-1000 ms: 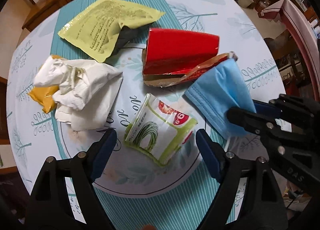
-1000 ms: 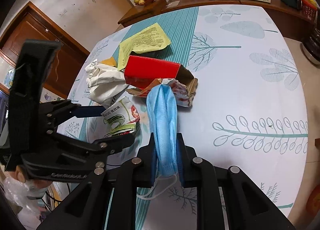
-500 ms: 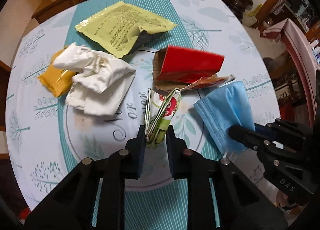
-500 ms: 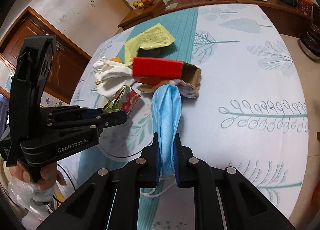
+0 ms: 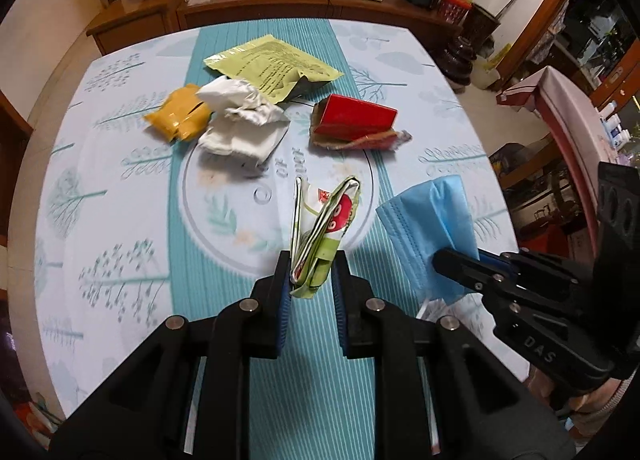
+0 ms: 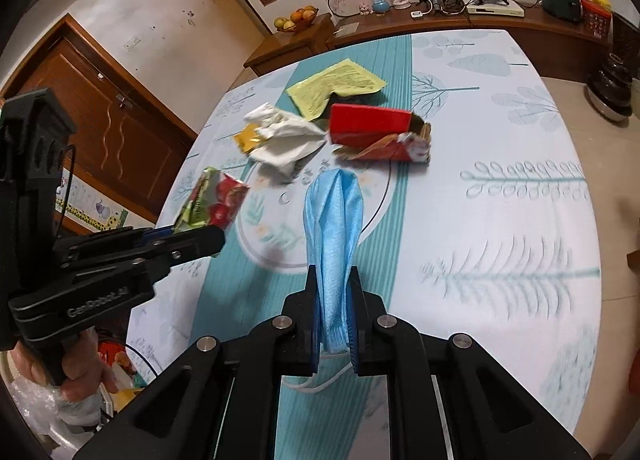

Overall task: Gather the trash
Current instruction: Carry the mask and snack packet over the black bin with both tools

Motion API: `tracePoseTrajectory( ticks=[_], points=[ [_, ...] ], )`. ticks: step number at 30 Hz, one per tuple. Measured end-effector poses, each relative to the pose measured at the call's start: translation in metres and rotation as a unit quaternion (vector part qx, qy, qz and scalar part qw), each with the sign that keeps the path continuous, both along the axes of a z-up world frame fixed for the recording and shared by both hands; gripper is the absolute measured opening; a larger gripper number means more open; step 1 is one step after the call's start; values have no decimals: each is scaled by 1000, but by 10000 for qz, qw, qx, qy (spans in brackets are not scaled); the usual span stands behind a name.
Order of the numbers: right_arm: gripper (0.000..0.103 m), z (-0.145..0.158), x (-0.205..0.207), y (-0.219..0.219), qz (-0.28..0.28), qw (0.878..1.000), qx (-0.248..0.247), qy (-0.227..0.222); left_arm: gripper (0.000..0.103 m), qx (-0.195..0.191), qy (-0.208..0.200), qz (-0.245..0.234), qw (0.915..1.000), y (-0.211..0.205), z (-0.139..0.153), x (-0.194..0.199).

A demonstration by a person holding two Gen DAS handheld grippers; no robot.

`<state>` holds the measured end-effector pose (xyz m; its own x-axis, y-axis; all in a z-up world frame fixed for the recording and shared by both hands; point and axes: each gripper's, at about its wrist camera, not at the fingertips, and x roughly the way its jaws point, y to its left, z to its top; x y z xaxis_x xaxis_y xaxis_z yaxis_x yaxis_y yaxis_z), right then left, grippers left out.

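Wooden cabinets and a fruit bowl stand behind a round table (image 5: 120, 188) with a pale blue cloth full of tree pictures. Both grippers hold trash up above the table now. The left gripper (image 5: 311, 280) has its fingers pressed tight on a folded green and white snack wrapper (image 5: 320, 236) with red on it. The right gripper (image 6: 335, 308) has its fingers squeezed shut on a blue face mask (image 6: 334, 228), and the white ear loops hang down under the fingers. More trash lies farther back on the table: a red box (image 5: 354, 120) with a torn wrapper just under it, a crumpled white tissue (image 5: 240, 124), a yellow-orange packet (image 5: 180, 118) touching the tissue, and a yellow-green pouch (image 5: 272, 66) behind them. I think the step now is to carry these two pieces to where the trash goes. No bin shows clearly in the pictures, so I cannot tell where that is. To do it well, keep both squeezes firm, because the mask is soft and floppy and could slip out, and the wrapper is thin and slick. Move slowly and keep the two grippers apart so they do not bump. Let go only when each piece is right over the trash spot. Then four things are left to pick up.
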<state>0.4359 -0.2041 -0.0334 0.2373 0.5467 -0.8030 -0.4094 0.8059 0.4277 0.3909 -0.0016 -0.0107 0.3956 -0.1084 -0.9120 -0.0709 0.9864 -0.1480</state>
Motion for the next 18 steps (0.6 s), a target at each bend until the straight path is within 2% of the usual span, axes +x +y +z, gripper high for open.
tracePoseTrajectory(
  ticks=[8,18],
  points=[
    [11,31,-82,1,-259,9994,-21,-227,16,-139,-296,-215,9992,12,34,-89],
    [11,68,-233,9,-909,9944,41,-539,16,-251,-667,-723,9948,25,64,-219]
  ],
)
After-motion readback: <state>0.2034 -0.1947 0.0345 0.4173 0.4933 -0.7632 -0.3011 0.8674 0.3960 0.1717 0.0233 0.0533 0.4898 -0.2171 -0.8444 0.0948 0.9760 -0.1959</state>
